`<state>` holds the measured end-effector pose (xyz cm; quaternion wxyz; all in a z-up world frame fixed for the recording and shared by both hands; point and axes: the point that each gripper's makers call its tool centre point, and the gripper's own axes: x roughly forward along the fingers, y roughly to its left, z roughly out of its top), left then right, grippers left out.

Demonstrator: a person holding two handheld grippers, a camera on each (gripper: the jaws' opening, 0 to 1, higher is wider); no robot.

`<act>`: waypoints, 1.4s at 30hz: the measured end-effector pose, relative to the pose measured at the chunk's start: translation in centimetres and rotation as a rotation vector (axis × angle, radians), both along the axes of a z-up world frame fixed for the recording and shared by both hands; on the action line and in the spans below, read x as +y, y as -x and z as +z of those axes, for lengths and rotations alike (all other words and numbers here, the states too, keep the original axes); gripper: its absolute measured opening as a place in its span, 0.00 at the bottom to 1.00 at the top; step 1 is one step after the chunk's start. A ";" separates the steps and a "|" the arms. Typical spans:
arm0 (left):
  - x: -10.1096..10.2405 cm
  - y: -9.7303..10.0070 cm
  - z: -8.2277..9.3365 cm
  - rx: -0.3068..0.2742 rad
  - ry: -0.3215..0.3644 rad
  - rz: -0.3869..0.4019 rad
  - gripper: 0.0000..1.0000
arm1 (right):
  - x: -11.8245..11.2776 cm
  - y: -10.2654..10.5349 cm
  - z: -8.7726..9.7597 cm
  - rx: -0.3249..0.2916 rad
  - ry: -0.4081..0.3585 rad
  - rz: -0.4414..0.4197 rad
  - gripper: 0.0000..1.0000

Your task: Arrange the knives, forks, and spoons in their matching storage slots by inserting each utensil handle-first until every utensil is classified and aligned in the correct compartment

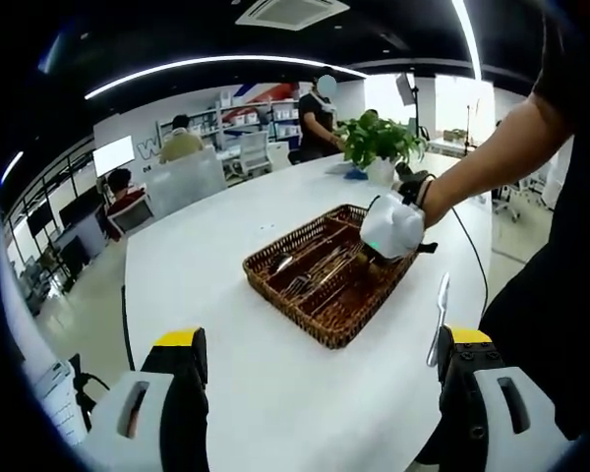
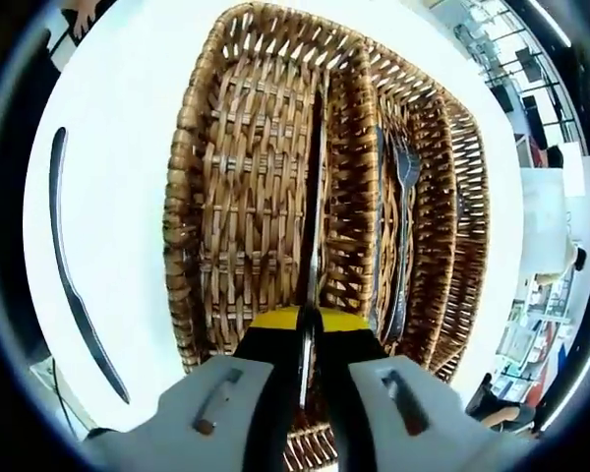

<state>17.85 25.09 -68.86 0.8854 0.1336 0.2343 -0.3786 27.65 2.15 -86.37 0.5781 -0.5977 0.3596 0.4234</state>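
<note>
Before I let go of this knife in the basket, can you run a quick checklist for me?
1. Right gripper shut on the knife: ok, jaws closed on it.
2. Knife over the wide compartment of the basket, lying along the divider: ok.
3. Handle-first: cannot tell, the held end is hidden between the jaws.
4. Forks in their own neighbouring slot, apart from the knife: ok.
5. Second knife on the white table beside the basket, not yet stored: not ok.
6. Left gripper open and holding nothing, above the table short of the basket: ok.
</note>
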 end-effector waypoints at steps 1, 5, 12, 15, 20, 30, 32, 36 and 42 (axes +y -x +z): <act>-0.1 0.0 0.0 -0.001 0.002 -0.002 0.99 | 0.1 0.3 0.1 0.012 -0.029 -0.021 0.06; -0.3 0.0 0.3 -0.005 0.005 -0.008 0.99 | -0.2 0.0 0.7 -0.023 -0.062 -0.023 0.12; -0.9 0.2 0.5 -0.013 0.010 -0.023 0.99 | -0.7 0.4 2.3 -0.028 -0.154 -0.092 0.18; -1.1 0.1 0.5 -0.016 0.014 -0.029 0.99 | -0.6 0.1 4.1 -0.063 -0.215 -0.119 0.20; -1.7 -0.2 1.0 -0.028 0.044 -0.034 0.99 | -0.7 -0.3 8.1 -0.116 -0.365 -0.206 0.32; -2.5 -0.6 1.8 -0.042 0.093 -0.043 0.99 | -2.3 0.9 13.9 -0.169 -0.608 -0.348 0.49; -2.6 -0.6 1.8 -0.042 0.102 -0.042 0.99 | -2.8 1.4 14.7 -0.169 -0.655 -0.388 0.55; -3.0 -0.5 1.8 -0.040 0.120 -0.050 0.99 | -3.7 2.4 15.9 -0.160 -0.758 -0.461 0.67; -4.3 -0.2 2.7 -0.083 0.135 -0.061 0.99 | -5.3 3.6 17.3 -0.163 -0.941 -0.542 0.83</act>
